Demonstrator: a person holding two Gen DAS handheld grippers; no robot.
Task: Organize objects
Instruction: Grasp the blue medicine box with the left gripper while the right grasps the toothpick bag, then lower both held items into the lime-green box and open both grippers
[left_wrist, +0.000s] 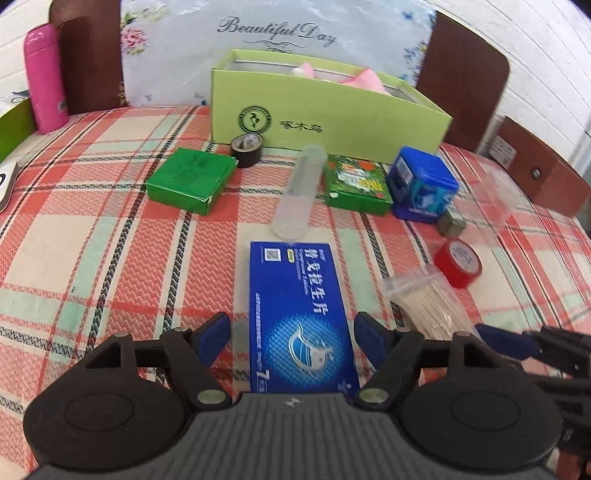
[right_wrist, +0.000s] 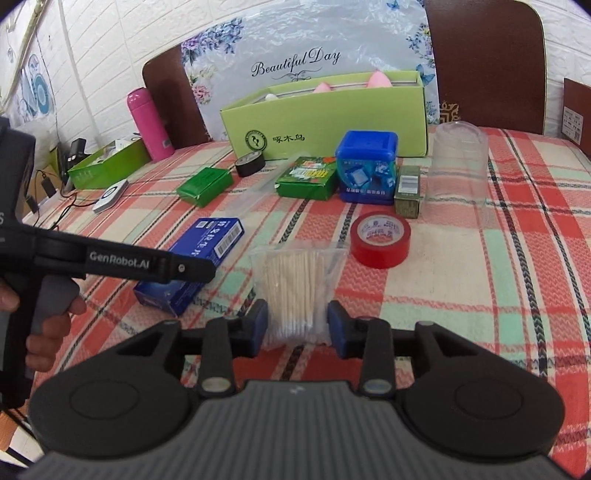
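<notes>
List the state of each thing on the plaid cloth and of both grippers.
Blue flat medicine box: lying flat, between left gripper pads, ungripped.
Clear bag of cotton swabs: squeezed by right gripper.
Light green cardboard box: open-topped.
Clear plastic tube: lying down.
Red tape roll: flat.

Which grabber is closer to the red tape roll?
Right. The right gripper sits around the bag of cotton swabs, just beside the red tape roll. The left gripper straddles the blue box, farther away.
</notes>
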